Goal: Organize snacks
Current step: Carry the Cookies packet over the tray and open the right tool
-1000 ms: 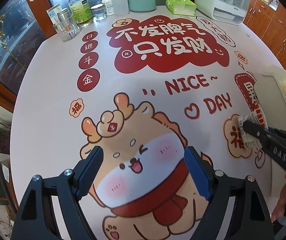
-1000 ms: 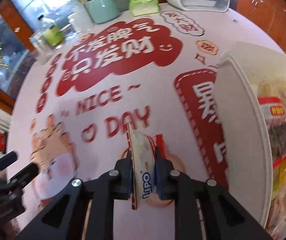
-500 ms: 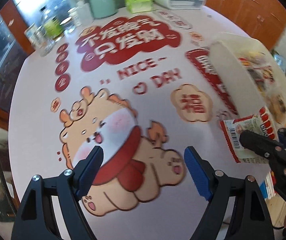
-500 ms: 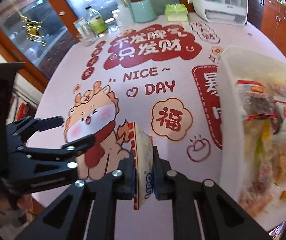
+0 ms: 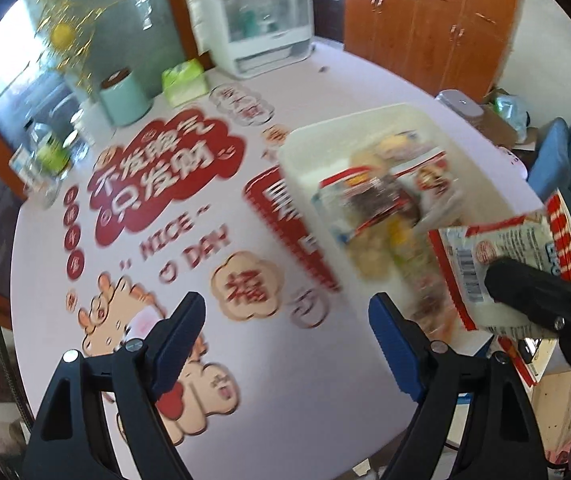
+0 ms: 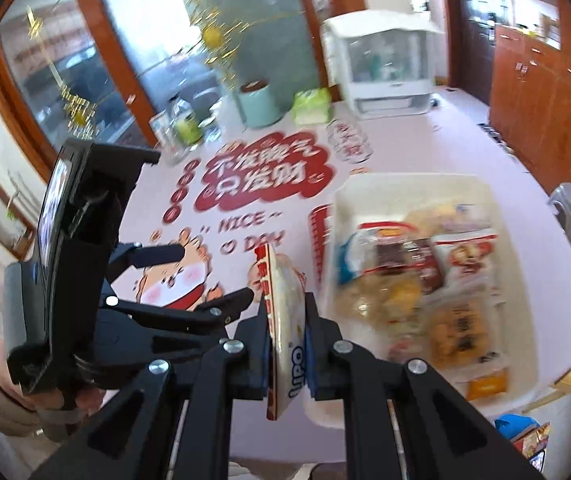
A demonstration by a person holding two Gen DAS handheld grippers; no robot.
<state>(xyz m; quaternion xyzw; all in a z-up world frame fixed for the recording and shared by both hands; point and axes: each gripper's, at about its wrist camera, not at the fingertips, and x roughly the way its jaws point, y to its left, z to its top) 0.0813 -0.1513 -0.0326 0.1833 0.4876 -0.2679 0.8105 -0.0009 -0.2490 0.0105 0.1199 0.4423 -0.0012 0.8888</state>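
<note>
My right gripper [image 6: 285, 312] is shut on a white snack packet with a red edge [image 6: 283, 312], held edge-on above the table's near side, just left of a white bin [image 6: 409, 184] holding several snack packs. The packet [image 5: 501, 252] and the right gripper [image 5: 533, 292] also show in the left wrist view, beside the bin [image 5: 305, 156]. My left gripper [image 5: 285, 324] is open and empty above the table, left of the bin; it shows in the right wrist view [image 6: 201, 276].
The round table [image 5: 269, 400] wears a cartoon cloth. At its far side stand a white appliance [image 5: 253, 20], a teal canister [image 5: 123, 98], a green tissue pack [image 5: 183, 80] and bottles and glasses [image 5: 49, 156]. Wooden cabinets [image 5: 425, 20] stand behind.
Both grippers have risen and swung right toward the bin. The right gripper still holds the packet. The left gripper stays open.
</note>
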